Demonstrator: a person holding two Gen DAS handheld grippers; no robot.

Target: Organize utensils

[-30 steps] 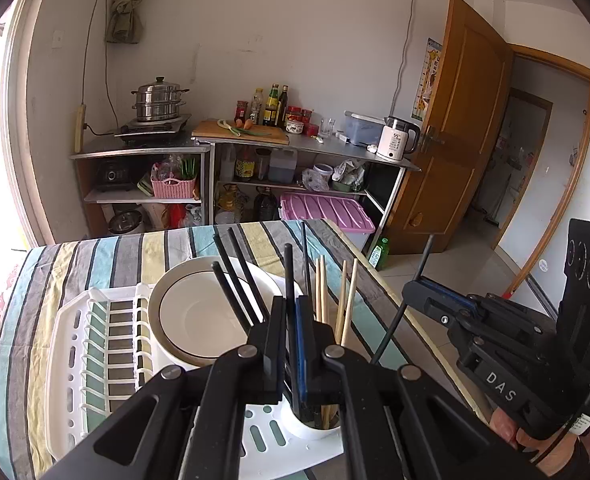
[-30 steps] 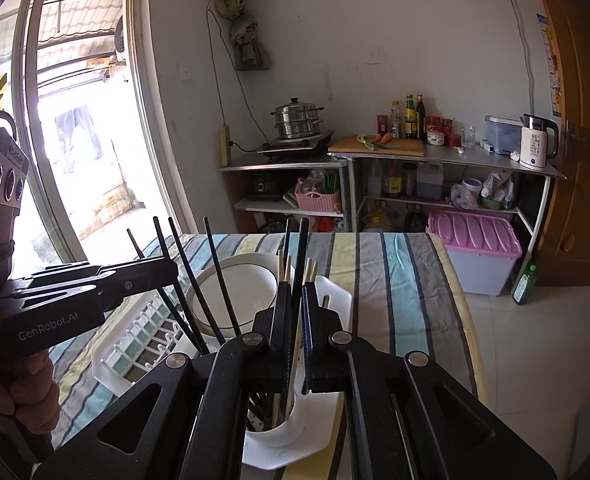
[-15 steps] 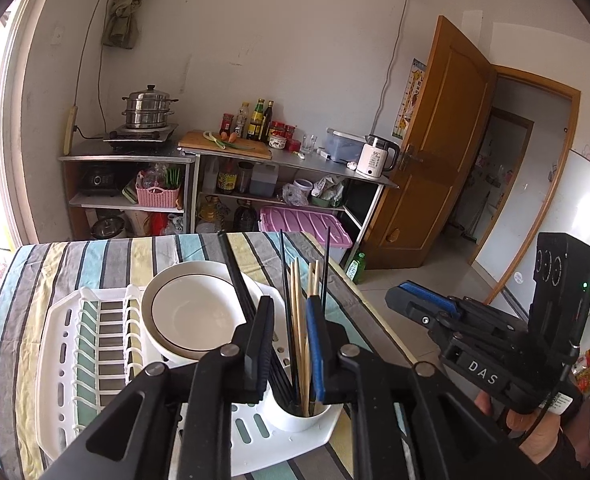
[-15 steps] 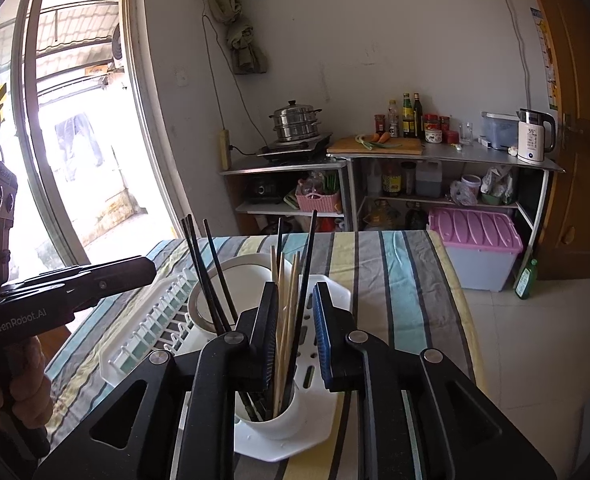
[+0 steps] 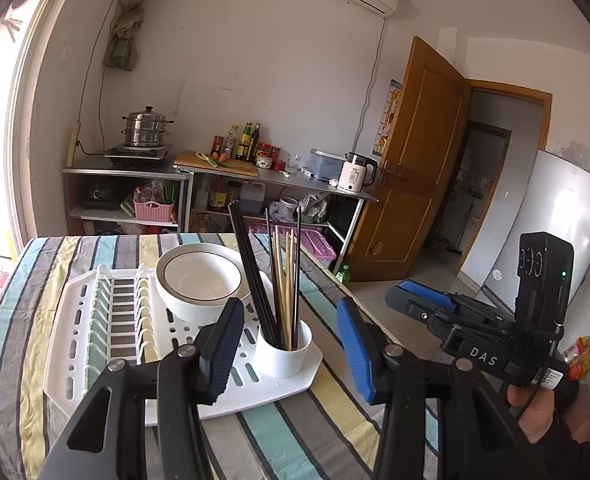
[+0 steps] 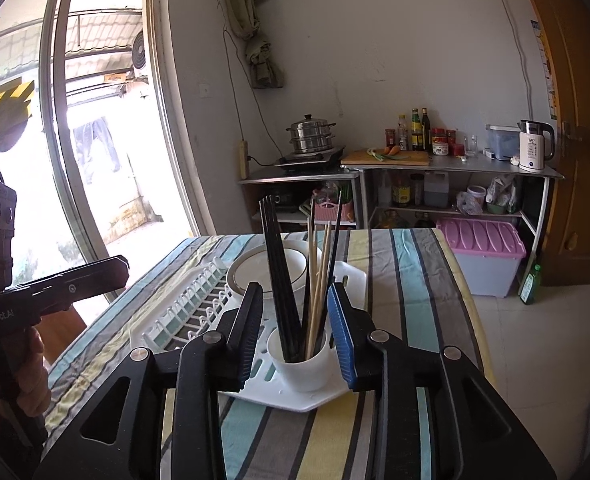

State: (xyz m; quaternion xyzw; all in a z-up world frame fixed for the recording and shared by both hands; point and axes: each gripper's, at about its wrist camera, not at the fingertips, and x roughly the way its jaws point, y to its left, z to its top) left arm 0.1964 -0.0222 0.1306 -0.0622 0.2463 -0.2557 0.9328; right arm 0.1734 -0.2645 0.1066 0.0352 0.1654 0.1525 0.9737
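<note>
Chopsticks (image 5: 281, 280), black and pale wooden, stood bunched upright in the white cup (image 5: 282, 354) at the near right corner of the drying rack (image 5: 75, 344), where the cup's wall kept them from toppling. A bowl (image 5: 199, 280) sat behind it on the rack. The left gripper (image 5: 287, 350) and right gripper (image 6: 295, 334) had just been opening; their jaws stood spread, pinching nothing, apparently having let the sticks go.
</note>
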